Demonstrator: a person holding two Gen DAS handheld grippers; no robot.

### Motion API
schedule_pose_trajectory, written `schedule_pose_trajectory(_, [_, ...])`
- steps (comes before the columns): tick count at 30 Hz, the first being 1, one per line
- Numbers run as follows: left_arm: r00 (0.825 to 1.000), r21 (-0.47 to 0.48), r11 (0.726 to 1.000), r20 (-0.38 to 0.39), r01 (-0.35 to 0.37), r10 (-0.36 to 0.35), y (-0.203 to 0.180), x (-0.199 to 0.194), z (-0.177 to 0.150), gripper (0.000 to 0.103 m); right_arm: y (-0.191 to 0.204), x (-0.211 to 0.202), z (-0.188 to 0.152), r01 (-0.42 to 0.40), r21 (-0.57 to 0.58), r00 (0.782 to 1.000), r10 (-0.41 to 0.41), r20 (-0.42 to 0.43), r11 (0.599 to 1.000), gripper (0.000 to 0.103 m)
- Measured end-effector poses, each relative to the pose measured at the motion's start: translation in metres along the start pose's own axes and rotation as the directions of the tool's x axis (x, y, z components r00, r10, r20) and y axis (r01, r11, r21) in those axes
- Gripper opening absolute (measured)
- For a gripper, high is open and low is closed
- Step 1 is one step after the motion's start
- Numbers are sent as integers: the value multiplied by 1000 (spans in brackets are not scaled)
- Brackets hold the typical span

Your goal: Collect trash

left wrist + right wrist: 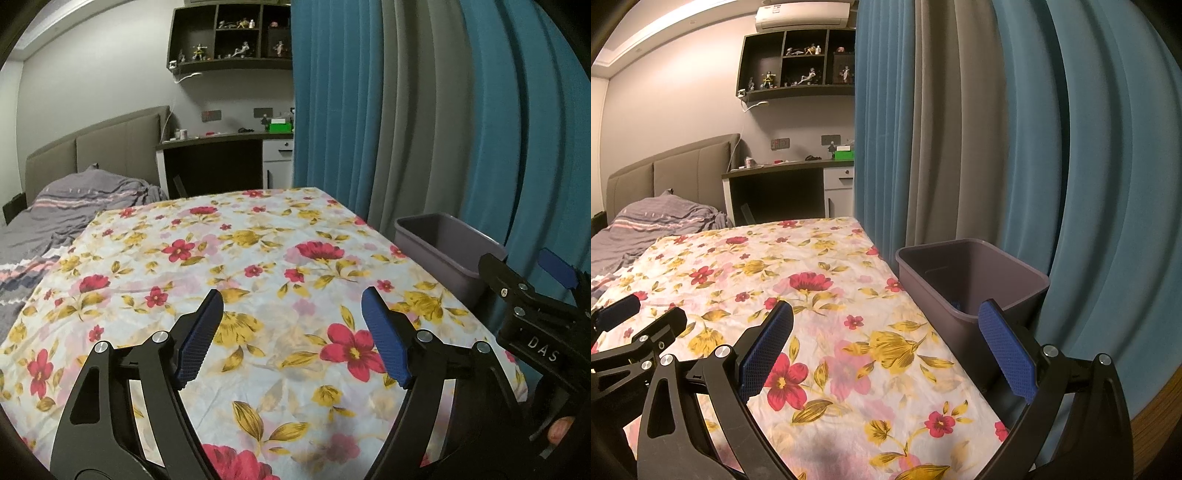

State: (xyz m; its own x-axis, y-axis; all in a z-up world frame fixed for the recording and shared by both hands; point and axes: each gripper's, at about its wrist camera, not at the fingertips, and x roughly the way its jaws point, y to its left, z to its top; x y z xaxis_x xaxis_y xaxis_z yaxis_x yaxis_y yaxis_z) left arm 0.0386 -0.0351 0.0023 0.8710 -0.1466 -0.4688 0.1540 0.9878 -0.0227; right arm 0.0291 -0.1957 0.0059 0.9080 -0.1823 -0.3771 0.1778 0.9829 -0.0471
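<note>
Presently, no trash shows on the flowered cloth. Both the left gripper and right gripper stand open, empty. The bin sits right of the cloth, nearest the right gripper.

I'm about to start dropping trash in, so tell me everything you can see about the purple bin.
The purple bin is a rectangular, open-topped tub of dull plastic with a rolled rim and smooth walls. It stands upright beside the right edge of the floral-clothed table, in front of the curtain. A small blue scrap seems to lie inside; otherwise it looks empty.
</note>
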Motion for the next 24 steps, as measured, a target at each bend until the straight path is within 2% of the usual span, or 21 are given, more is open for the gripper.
schedule_pose_trajectory(24, [1000, -11, 1000, -12, 5, -5, 0, 0, 2, 76, 1, 0, 1, -7, 6, 1000, 7, -2, 1000, 96])
